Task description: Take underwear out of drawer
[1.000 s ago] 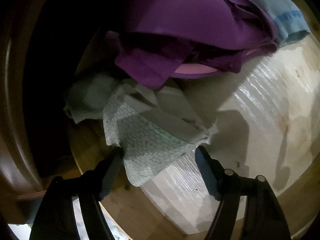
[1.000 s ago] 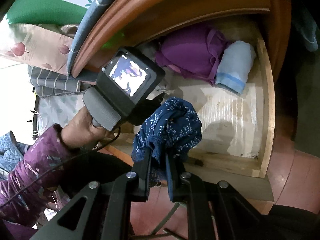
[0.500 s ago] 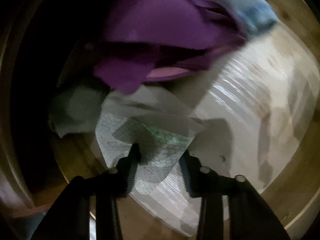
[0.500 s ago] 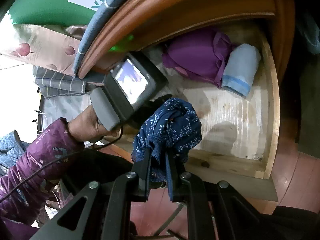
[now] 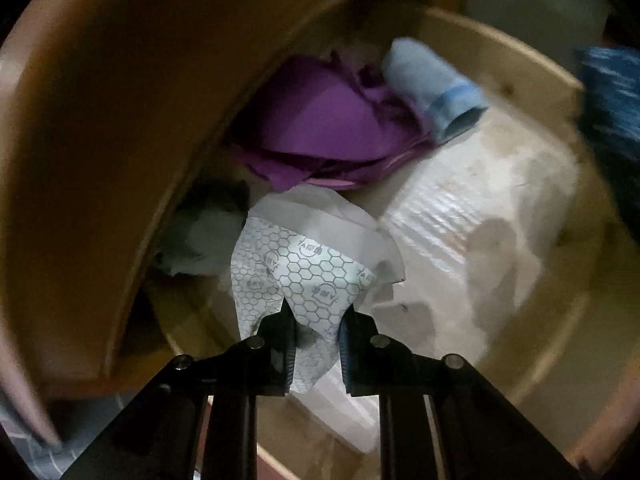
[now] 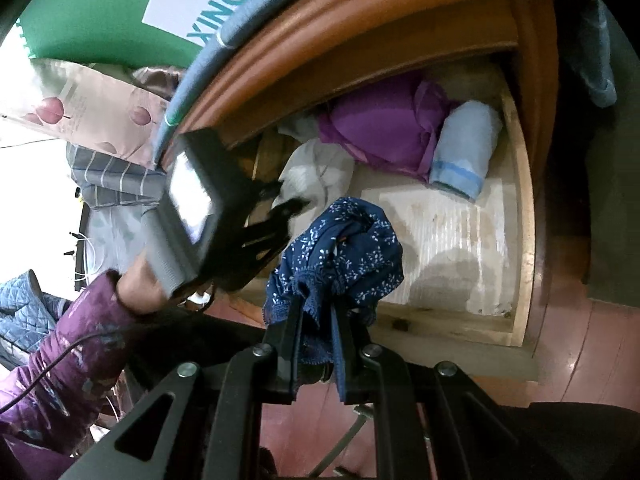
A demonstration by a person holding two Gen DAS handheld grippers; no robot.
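Your left gripper (image 5: pixel 314 314) has its jaws closing on the white honeycomb-print underwear (image 5: pixel 308 264), cloth pinched between the two pads and hanging below them. Left wrist view: the piece is raised off the drawer (image 5: pixel 520 80) floor, its upper edge near the purple garment (image 5: pixel 320 128) heaped at the back. A rolled light blue cloth (image 5: pixel 436 88) lies just beside the purple heap, on its right. A pale grey-green cloth (image 5: pixel 200 240) sits in the dim left corner. The drawer floor carries a glossy white liner (image 5: pixel 480 216). The picture is blurred; the blue mass at the far right edge cannot be made out here.

Right wrist view: your right gripper (image 6: pixel 316 312) is clamped on the navy floral underwear (image 6: pixel 340 252) — bunched between the jaws, held in front of the drawer's front edge, clear of the liner. The open drawer (image 6: pixel 524 240) shows the purple garment (image 6: pixel 380 124) and the light blue roll (image 6: pixel 464 148) touching at the back wall. The white piece (image 6: pixel 316 172) is left of them, at the tips of the left gripper (image 6: pixel 288 204). Your left hand (image 6: pixel 140 288), in a purple patterned sleeve (image 6: pixel 60 360), holds that gripper's grey handle — its small screen faces this camera. A green box (image 6: pixel 100 12) and folded bedding (image 6: pixel 112 180) lie beyond, upper left.
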